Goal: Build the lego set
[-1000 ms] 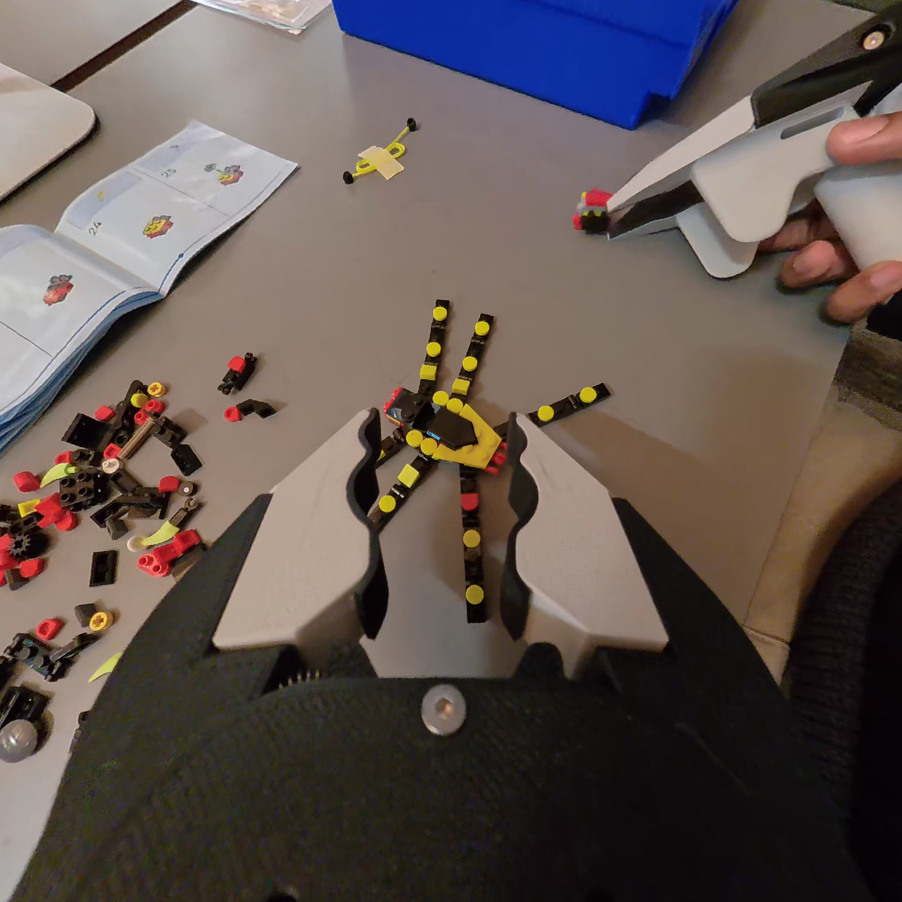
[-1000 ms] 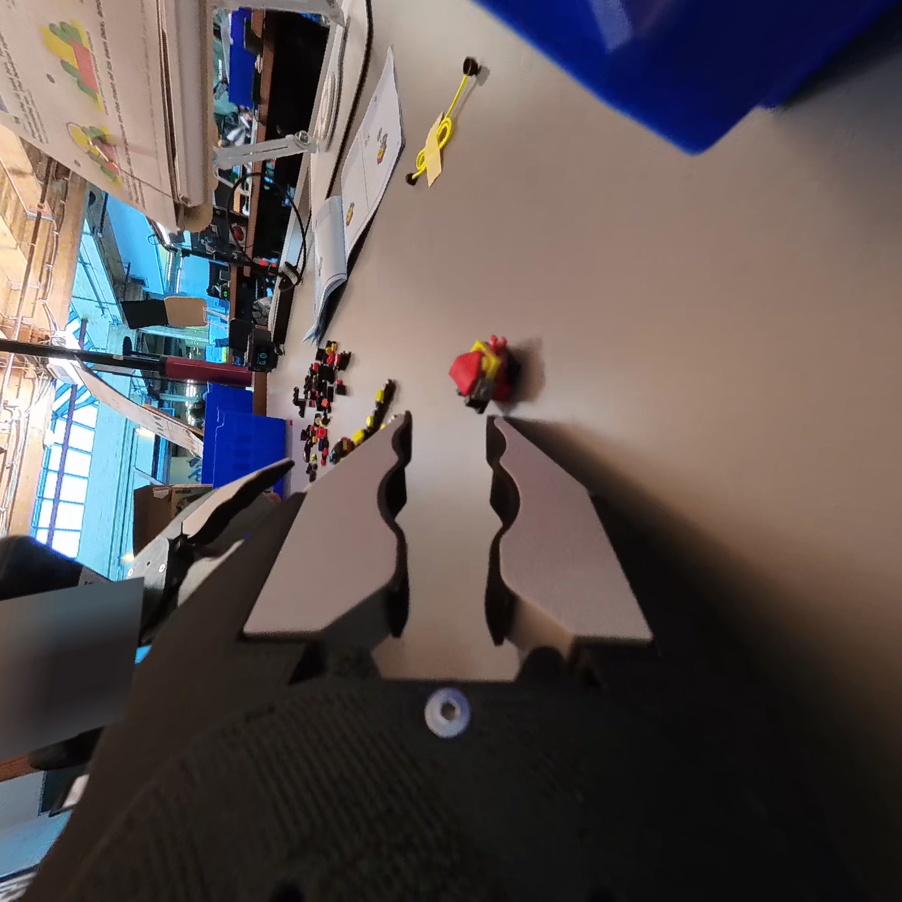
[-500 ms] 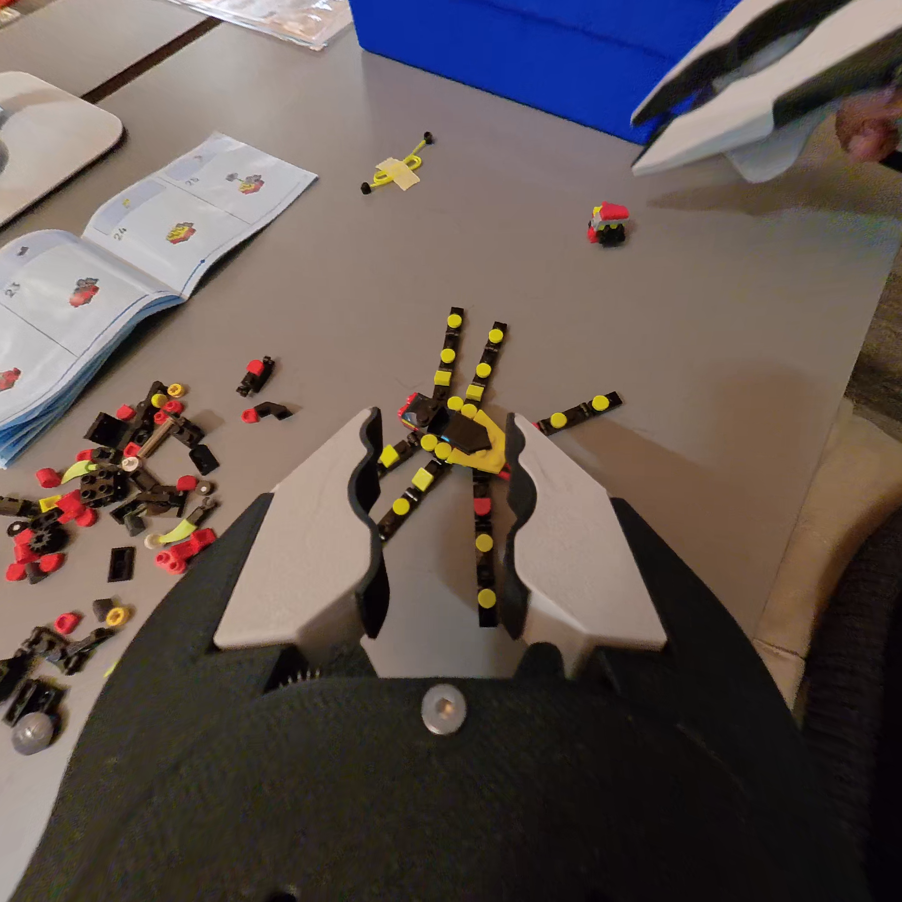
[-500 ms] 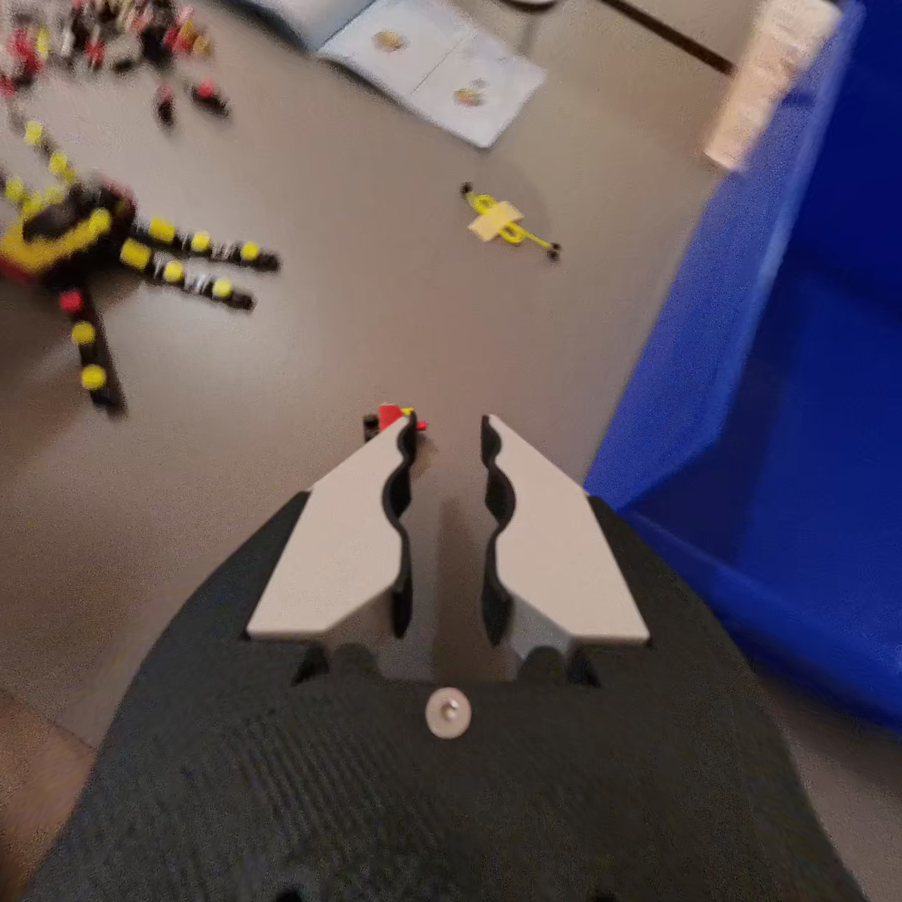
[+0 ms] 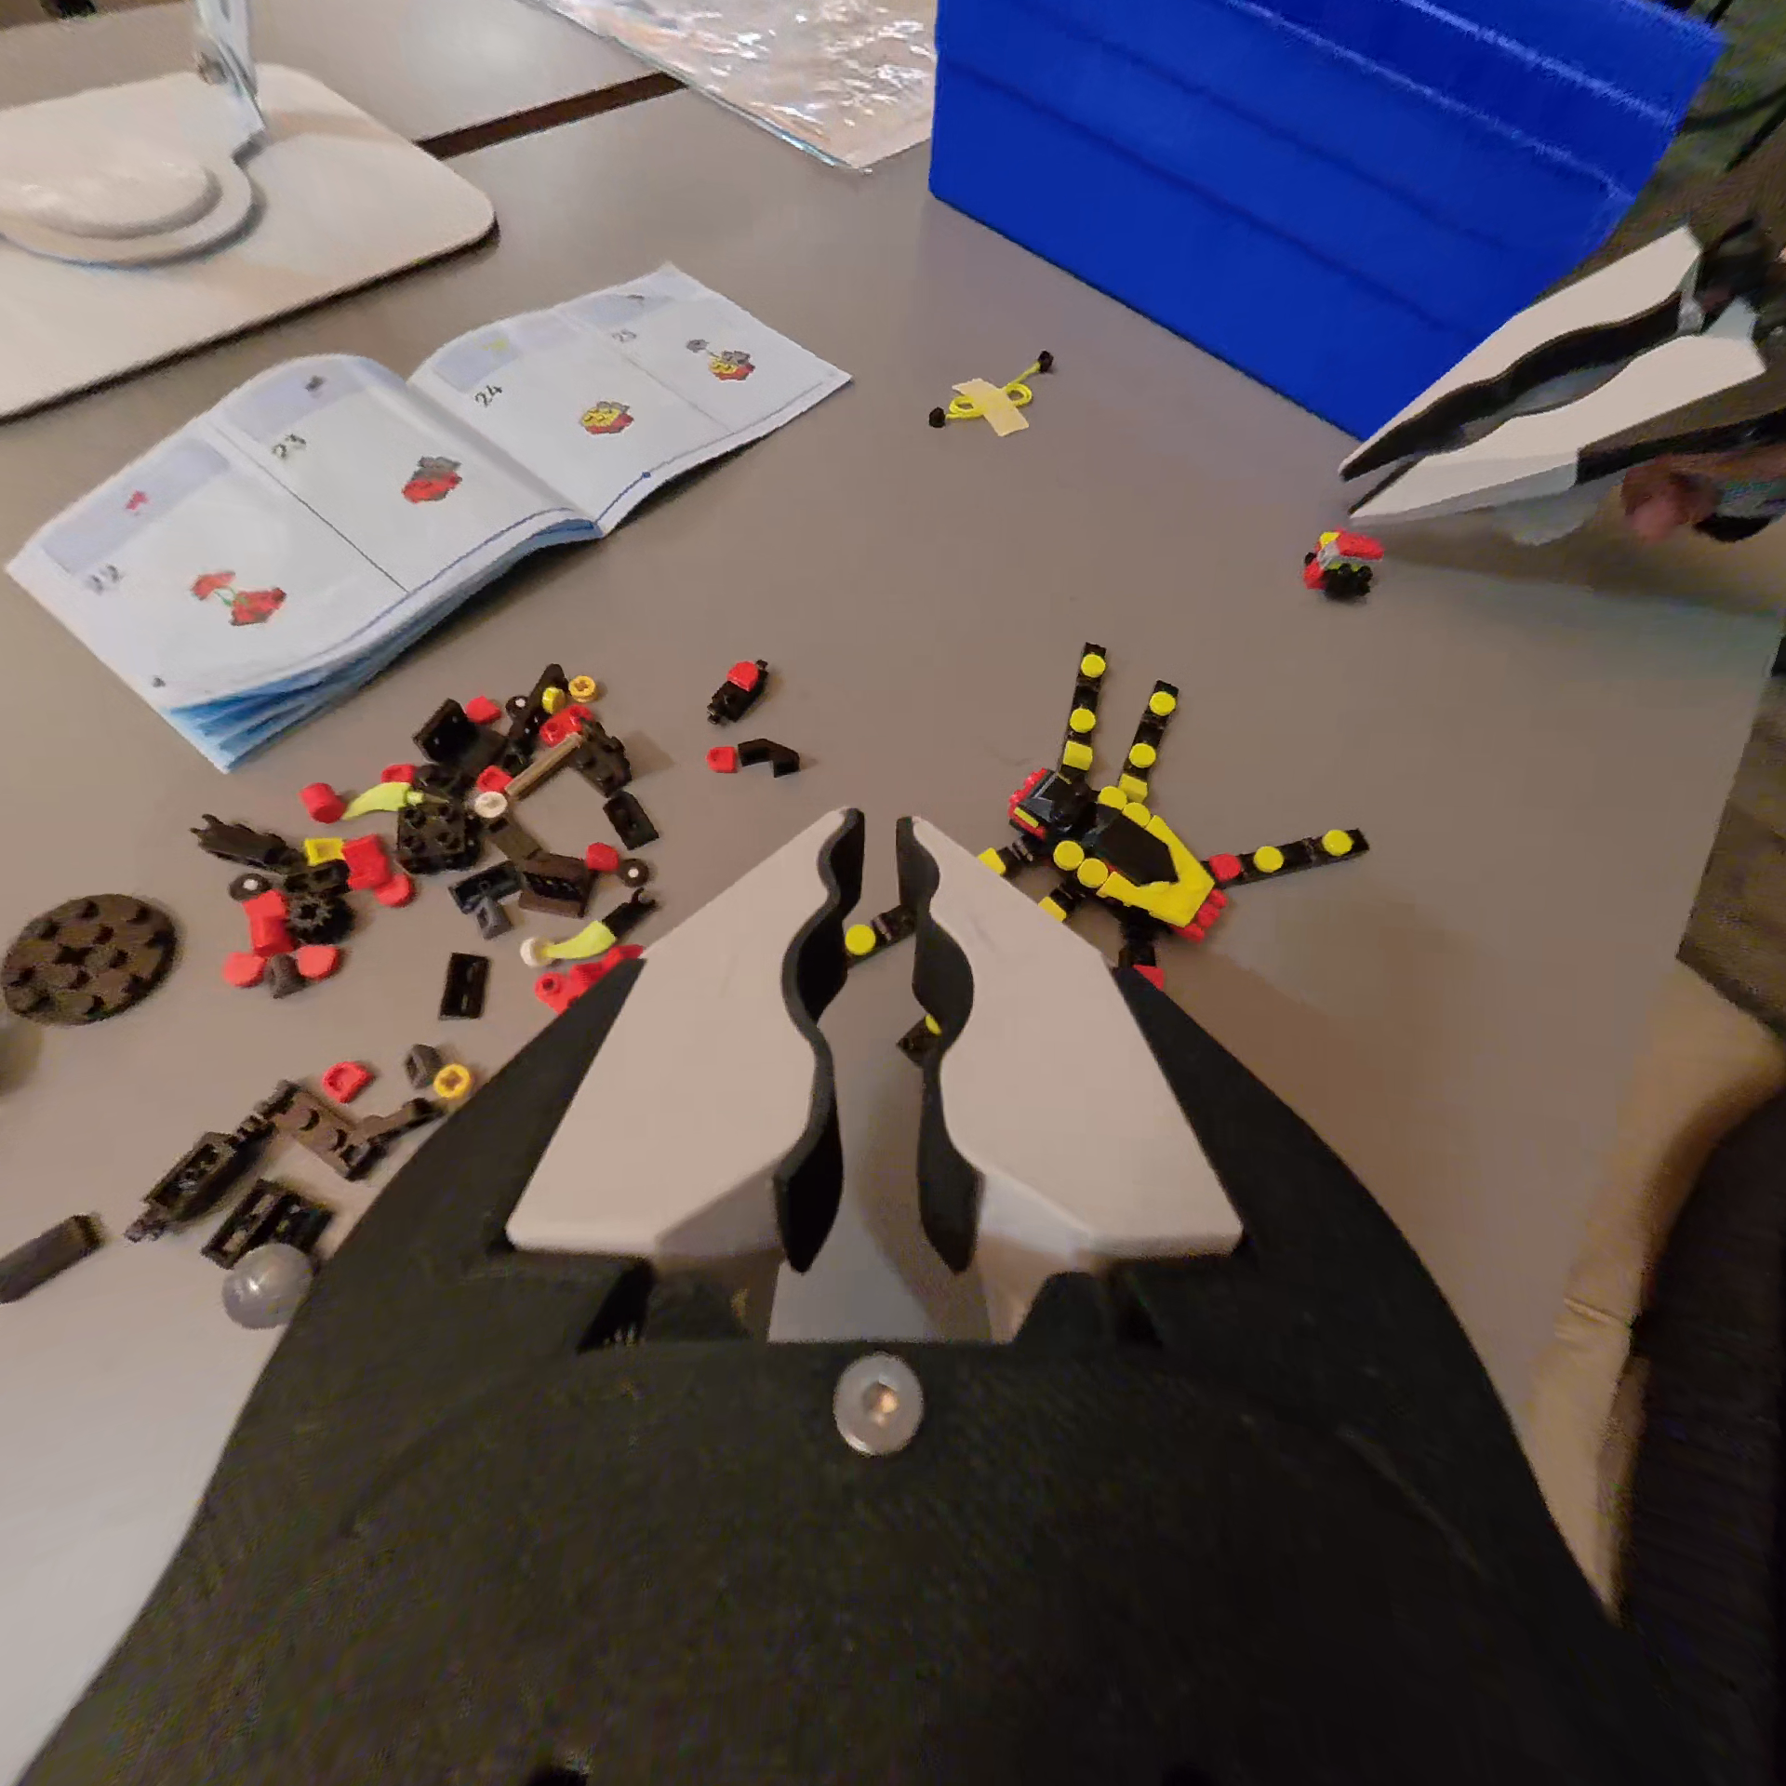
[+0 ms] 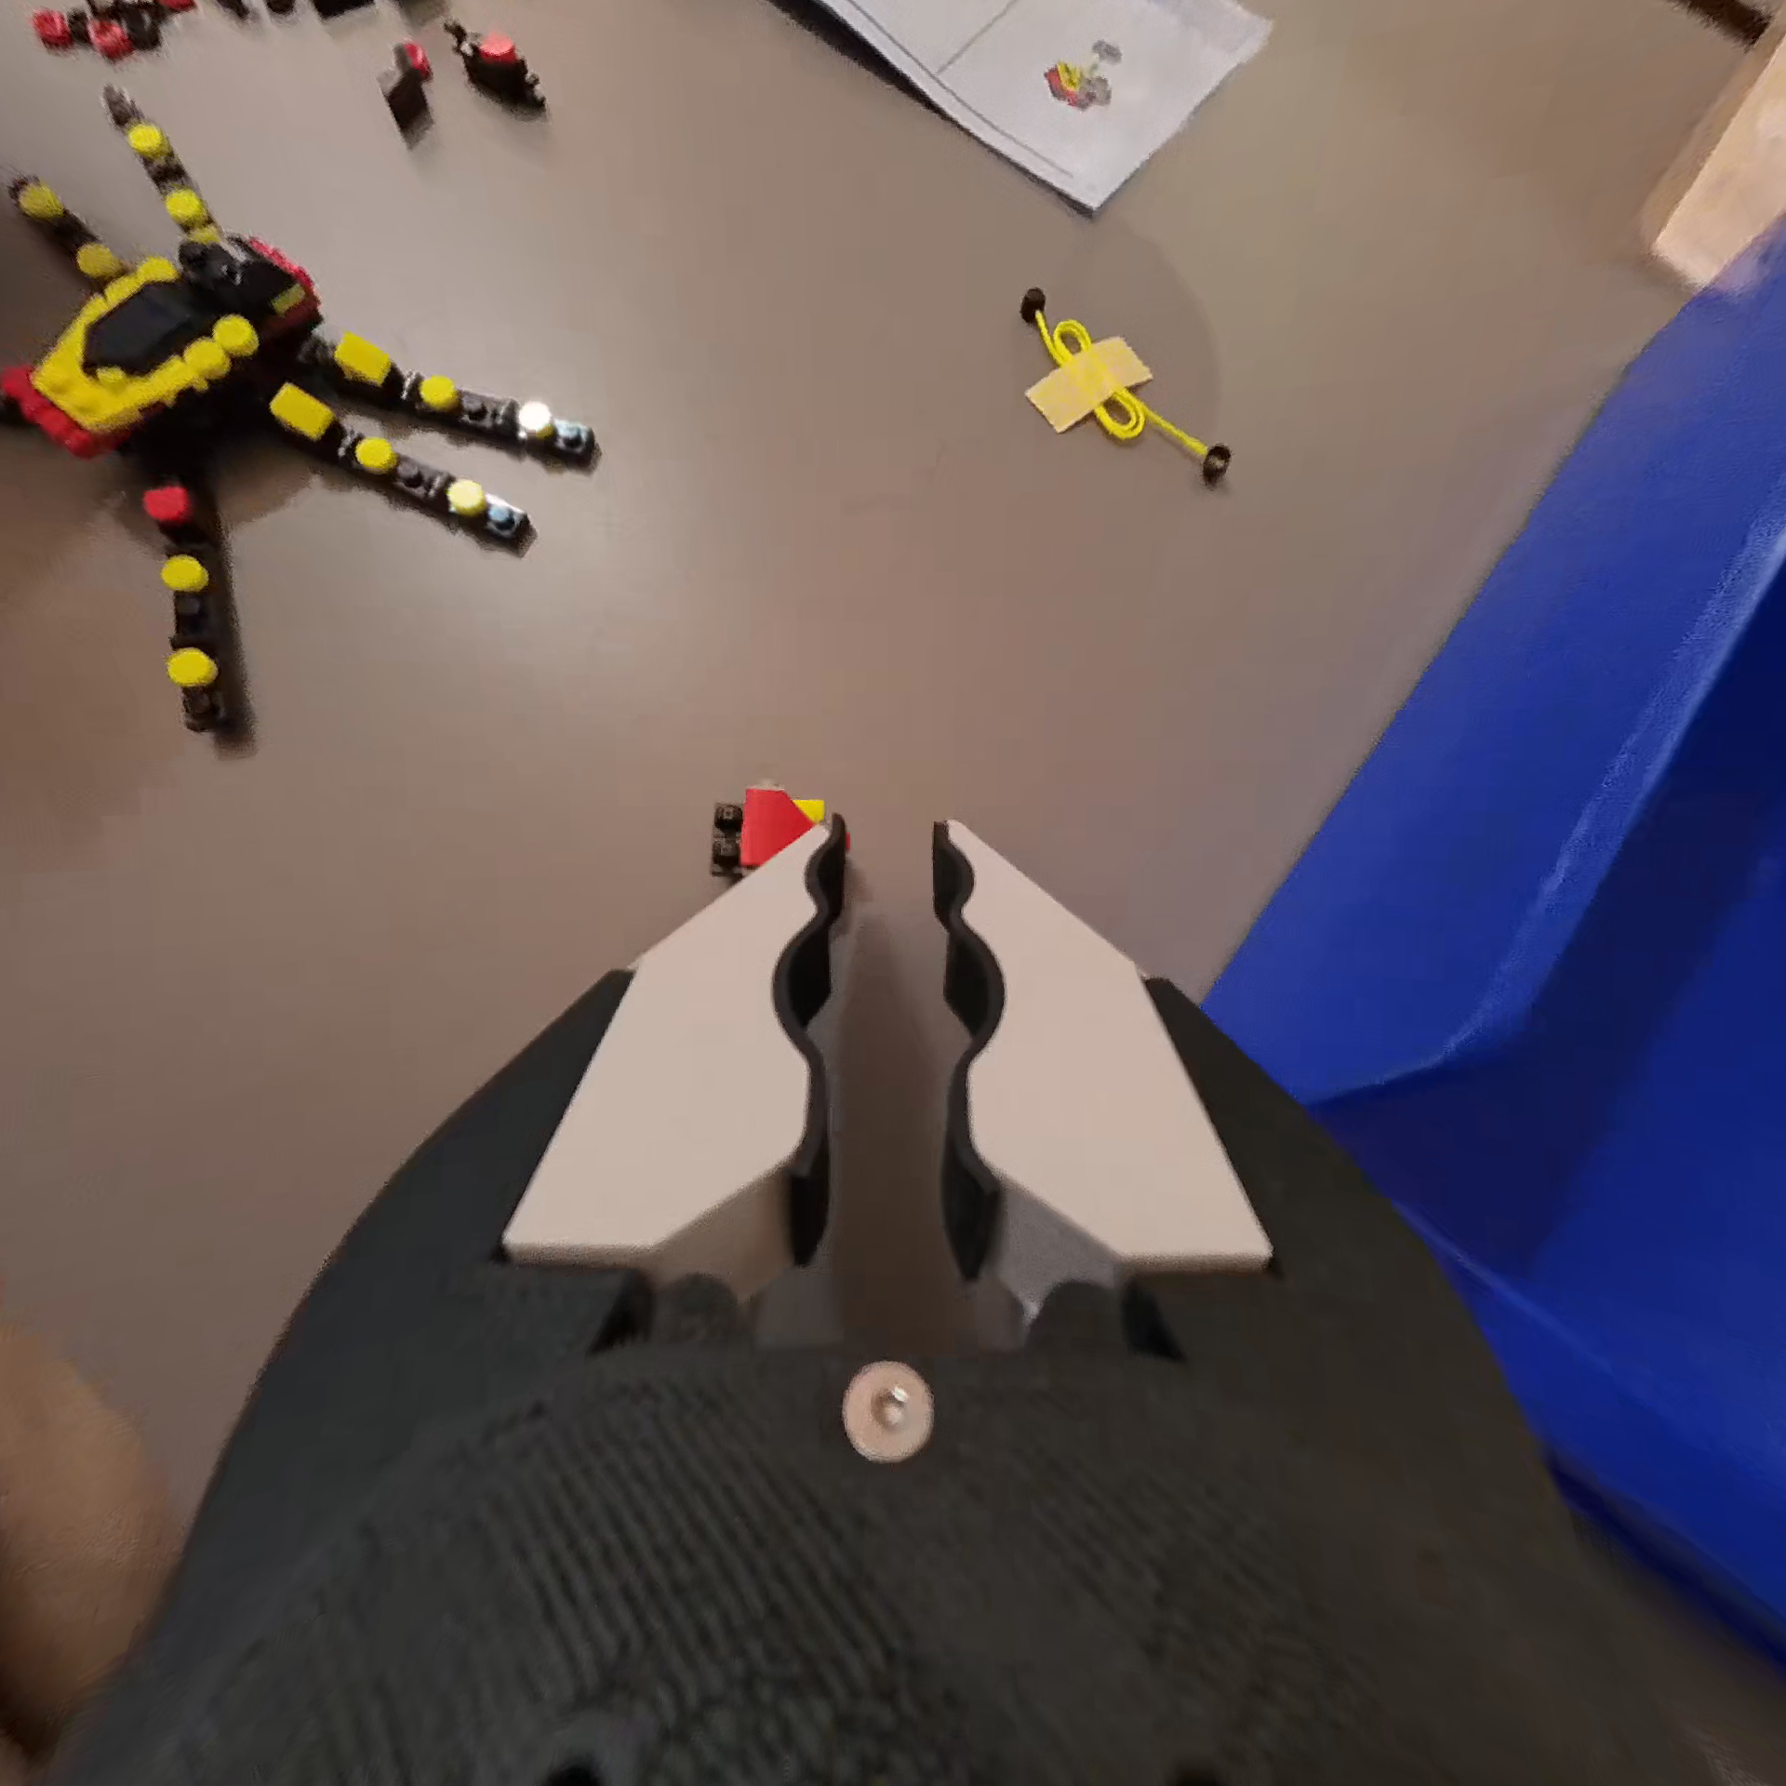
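Observation:
A black-and-yellow spider model point(image 5: 1131, 860) with long studded legs lies flat on the grey table; it also shows in the right wrist view point(image 6: 145, 348). My left gripper point(image 5: 879, 826) hovers above its left legs, jaws almost together with nothing between them. A small red, yellow and black sub-build point(image 5: 1339, 570) lies farther right. My right gripper point(image 6: 887, 836) hovers over the table, narrowly open and empty, with the sub-build point(image 6: 768, 831) just left of its left fingertip. The right gripper also shows in the left wrist view point(image 5: 1353, 493).
A pile of loose red, black and yellow pieces point(image 5: 464, 831) lies left of the spider, with a round black plate point(image 5: 87, 957). An open instruction booklet point(image 5: 406, 483), a yellow string with tape point(image 5: 991, 401), a blue bin point(image 5: 1305, 164) and a white stand base point(image 5: 193, 242) lie farther back. The left gripper's tips are roughly 25 cm from the right gripper's.
My left gripper has risen and shifted left off the spider's body, and its jaws have closed. My right gripper has swung from sideways to pointing down beside the small sub-build, its gap narrower.

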### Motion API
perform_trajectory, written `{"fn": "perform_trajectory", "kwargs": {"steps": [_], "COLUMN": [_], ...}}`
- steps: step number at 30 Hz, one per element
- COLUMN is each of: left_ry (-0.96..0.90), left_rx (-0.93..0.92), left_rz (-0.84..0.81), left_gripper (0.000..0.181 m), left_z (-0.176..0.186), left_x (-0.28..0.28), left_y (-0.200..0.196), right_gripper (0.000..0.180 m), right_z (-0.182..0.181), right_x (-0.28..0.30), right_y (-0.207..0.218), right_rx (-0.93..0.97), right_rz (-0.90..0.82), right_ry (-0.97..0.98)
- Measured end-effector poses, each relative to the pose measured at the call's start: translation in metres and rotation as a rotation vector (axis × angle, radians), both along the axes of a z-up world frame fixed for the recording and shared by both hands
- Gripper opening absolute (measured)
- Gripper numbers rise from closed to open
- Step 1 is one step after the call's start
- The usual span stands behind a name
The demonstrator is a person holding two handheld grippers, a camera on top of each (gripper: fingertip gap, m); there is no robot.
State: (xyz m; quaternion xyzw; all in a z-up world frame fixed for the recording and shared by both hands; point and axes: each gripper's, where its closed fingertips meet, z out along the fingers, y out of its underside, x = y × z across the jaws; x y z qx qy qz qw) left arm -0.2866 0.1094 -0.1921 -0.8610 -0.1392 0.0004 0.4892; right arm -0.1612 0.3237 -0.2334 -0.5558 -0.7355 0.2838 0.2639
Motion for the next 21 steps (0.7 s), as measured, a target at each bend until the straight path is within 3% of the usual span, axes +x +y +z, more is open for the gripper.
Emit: {"fn": "perform_trajectory", "kwargs": {"steps": [6, 11, 16, 21], "left_ry": [0.034, 0.023, 0.096, 0.065], "left_rx": [-0.048, -0.084, -0.116, -0.131], "left_rz": [0.013, 0.01, 0.083, 0.047], "left_gripper": [0.004, 0.005, 0.005, 0.006], "left_z": [-0.012, -0.025, -0.024, -0.029], "left_x": [-0.008, -0.012, -0.033, -0.039], "left_y": [-0.005, -0.008, -0.019, -0.03], "right_gripper": [0.015, 0.012, 0.006, 0.023], "right_z": [-0.007, 0.002, 0.033, 0.029], "right_x": [0.01, 0.019, 0.007, 0.003], "right_y": [0.0, -0.043, -0.027, -0.02], "right_rx": [-0.116, -0.249, -0.091, -0.152], "right_rz": [-0.081, 0.043, 0.031, -0.014], "right_ry": [-0.055, -0.06, 0.116, 0.116]}}
